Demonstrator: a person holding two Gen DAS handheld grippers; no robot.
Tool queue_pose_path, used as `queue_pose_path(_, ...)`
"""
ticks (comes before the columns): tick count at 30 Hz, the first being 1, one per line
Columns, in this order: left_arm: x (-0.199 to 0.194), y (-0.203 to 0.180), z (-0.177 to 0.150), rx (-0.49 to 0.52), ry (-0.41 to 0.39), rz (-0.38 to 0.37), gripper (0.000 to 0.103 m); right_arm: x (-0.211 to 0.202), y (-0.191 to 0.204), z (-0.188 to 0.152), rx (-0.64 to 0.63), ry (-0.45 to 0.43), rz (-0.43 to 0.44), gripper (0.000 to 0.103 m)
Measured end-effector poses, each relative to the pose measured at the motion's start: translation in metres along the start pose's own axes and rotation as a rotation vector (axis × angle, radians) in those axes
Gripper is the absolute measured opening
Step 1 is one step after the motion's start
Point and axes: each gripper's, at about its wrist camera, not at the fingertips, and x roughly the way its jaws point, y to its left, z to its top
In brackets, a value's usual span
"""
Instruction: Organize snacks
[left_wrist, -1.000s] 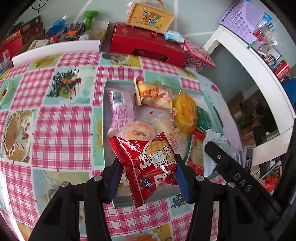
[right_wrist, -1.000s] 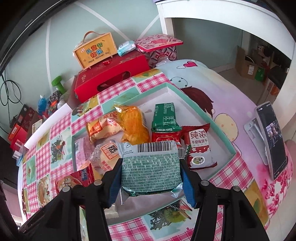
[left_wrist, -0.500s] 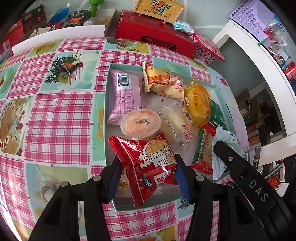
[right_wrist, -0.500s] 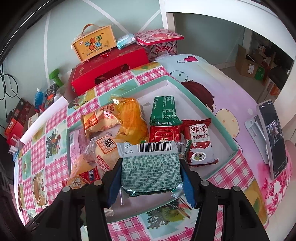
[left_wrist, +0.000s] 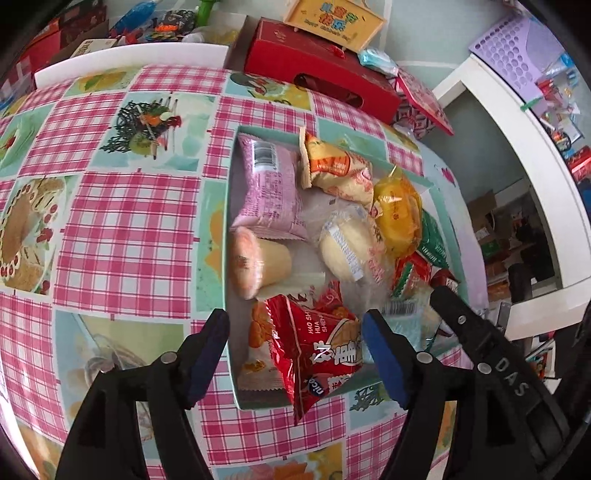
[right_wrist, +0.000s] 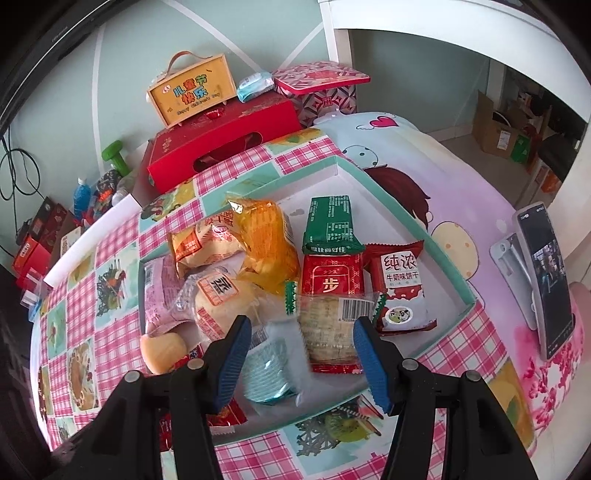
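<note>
A teal-rimmed shallow box (left_wrist: 229, 236) (right_wrist: 417, 221) on the checked tablecloth holds several snack packets. My left gripper (left_wrist: 295, 343) is open; a red snack packet (left_wrist: 321, 347) lies between its blue fingers at the box's near edge, not gripped. My right gripper (right_wrist: 301, 343) is open above the near side of the box; a pale green packet (right_wrist: 275, 363), blurred, lies between its fingers, loose. Other snacks in the box include a pink packet (left_wrist: 267, 184), a jelly cup (left_wrist: 255, 258), a yellow bag (right_wrist: 266, 240) and a green packet (right_wrist: 330, 225).
A red gift box (right_wrist: 221, 144) with a yellow carry box (right_wrist: 192, 92) on it stands behind the tablecloth. A phone on a stand (right_wrist: 543, 280) stands at the right. A white shelf (left_wrist: 535, 147) is at the right; bottles and boxes (right_wrist: 85, 192) lie far left.
Both grippers opened. The red packet dropped from the left gripper and the green packet from the right gripper into the box's near side. The jelly cup tipped onto its side.
</note>
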Motion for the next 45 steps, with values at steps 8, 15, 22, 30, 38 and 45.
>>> queue_pose_path(8,-0.018,0.011,-0.001,-0.03,-0.04,0.044,0.077,0.0,0.001,0.0,-0.012,0.008,0.008,0.068)
queue_pose_path(15,-0.027,0.025,0.0,-0.037,-0.114,0.244,0.089,0.006,0.008,-0.004,-0.055,0.005,0.004,0.103)
queue_pose_path(22,-0.037,0.036,-0.005,-0.003,-0.175,0.39,0.099,0.001,0.018,-0.007,-0.086,-0.026,-0.002,0.103)
queue_pose_path(30,-0.046,0.043,-0.019,0.044,-0.199,0.546,0.099,-0.013,0.028,-0.022,-0.138,-0.057,0.005,0.103)
queue_pose_path(38,-0.05,0.063,-0.056,0.038,-0.146,0.575,0.099,-0.027,0.025,-0.06,-0.192,-0.055,-0.001,0.103)
queue_pose_path(45,-0.056,0.07,-0.077,0.033,-0.143,0.573,0.099,-0.026,0.019,-0.086,-0.213,-0.023,-0.005,0.103)
